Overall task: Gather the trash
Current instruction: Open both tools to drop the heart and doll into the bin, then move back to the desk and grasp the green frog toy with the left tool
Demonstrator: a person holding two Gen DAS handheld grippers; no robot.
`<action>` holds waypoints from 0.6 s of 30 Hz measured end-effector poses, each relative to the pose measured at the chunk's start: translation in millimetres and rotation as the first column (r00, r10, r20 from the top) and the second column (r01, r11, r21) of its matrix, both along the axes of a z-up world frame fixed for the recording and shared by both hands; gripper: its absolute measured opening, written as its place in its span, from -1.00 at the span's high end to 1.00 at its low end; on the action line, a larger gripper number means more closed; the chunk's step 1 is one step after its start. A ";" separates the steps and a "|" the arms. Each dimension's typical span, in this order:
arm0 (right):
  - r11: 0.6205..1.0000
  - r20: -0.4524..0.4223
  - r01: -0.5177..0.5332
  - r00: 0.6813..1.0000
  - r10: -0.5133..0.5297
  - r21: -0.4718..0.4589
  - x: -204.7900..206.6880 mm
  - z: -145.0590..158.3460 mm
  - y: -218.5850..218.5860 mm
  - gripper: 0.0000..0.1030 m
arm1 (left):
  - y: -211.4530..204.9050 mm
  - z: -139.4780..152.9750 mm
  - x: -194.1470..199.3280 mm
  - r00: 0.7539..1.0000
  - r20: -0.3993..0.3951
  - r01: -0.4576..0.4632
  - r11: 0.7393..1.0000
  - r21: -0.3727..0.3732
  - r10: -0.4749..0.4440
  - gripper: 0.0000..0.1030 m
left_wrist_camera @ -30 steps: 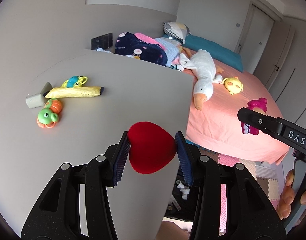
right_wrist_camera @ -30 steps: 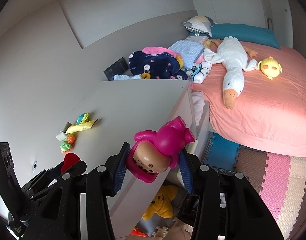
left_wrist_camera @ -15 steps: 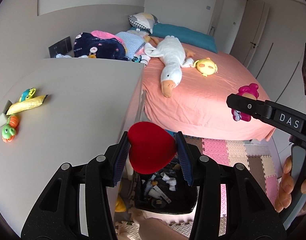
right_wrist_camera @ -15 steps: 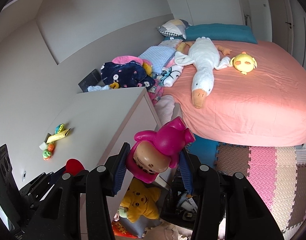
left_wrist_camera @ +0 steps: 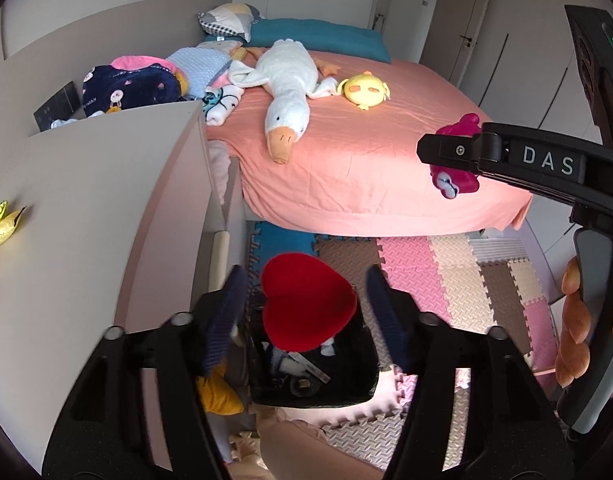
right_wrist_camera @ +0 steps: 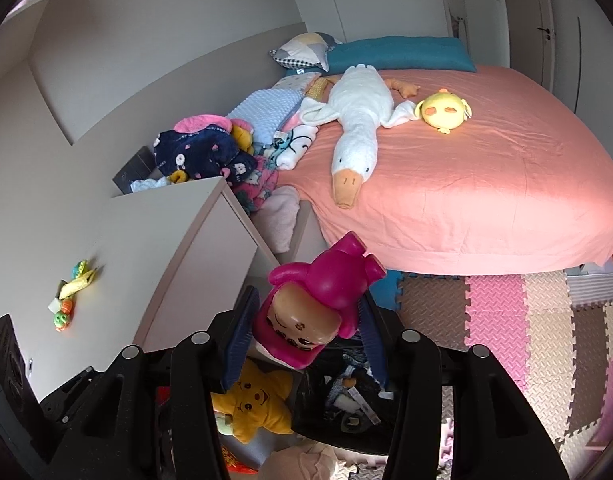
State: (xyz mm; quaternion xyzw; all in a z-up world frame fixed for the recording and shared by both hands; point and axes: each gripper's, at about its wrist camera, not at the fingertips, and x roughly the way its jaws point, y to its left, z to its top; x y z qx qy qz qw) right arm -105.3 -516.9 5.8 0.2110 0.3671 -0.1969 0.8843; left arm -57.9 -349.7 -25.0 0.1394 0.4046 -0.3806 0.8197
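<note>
The red heart (left_wrist_camera: 306,302) now hangs free between the fingers of our left gripper (left_wrist_camera: 302,304). 0.5 s ago the pads pinched it; now the fingers stand wide, with a gap on each side. We judge that it is just released and falling. It is right above the black bin (left_wrist_camera: 346,396) on the floor, which sits against the side of the white cabinet (left_wrist_camera: 86,208), so this piece should land inside.

Our right gripper (right_wrist_camera: 306,320) holds the pink doll (right_wrist_camera: 310,312) between narrow fingers, as it did 1 s ago. In the right wrist view the bin (right_wrist_camera: 318,424) lies below and a little to the right of the doll. We think this is the next drop.

On the cabinet top, at its left edge, a yellow wrapper (right_wrist_camera: 77,284) and small toys (right_wrist_camera: 62,316) remain; they have slid out of the middle of the views as we turned toward the floor. A yellow star plush (right_wrist_camera: 254,404) lies just beside the bin and touches it. The bed (left_wrist_camera: 386,184) with the white goose plush (left_wrist_camera: 286,84) is well apart. Nothing stands between the heart and the bin opening.
</note>
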 end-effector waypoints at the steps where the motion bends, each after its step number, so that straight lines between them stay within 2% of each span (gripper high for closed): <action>1: 0.998 -0.017 0.036 0.999 -0.036 -0.043 1.2 0.5 -1.1 -0.61 | 3.5 0.2 0.5 1.000 0.022 -0.022 1.000 -0.001 0.022 -0.88; 2: 0.994 -0.016 0.069 0.997 -0.071 -0.089 0.8 2.6 -2.8 -0.68 | 6.9 0.8 2.6 0.999 0.029 -0.040 0.999 -0.001 0.040 -0.88; 5: 0.982 -0.008 0.110 0.994 -0.112 -0.154 2.1 9.1 -10.9 -0.69 | 19.2 2.1 12.8 0.996 -0.009 -0.083 0.997 -0.007 0.083 -0.88; 12: 0.985 0.017 0.114 0.993 -0.113 -0.130 2.8 15.3 -19.5 -0.69 | 38.2 9.9 19.9 0.993 0.008 -0.118 0.993 -0.017 0.118 -0.88; 18: 0.992 0.015 0.082 0.997 -0.081 -0.098 14.5 12.8 -3.2 -0.69 | 54.0 13.1 24.3 0.989 0.026 -0.143 0.990 -0.020 0.143 -0.88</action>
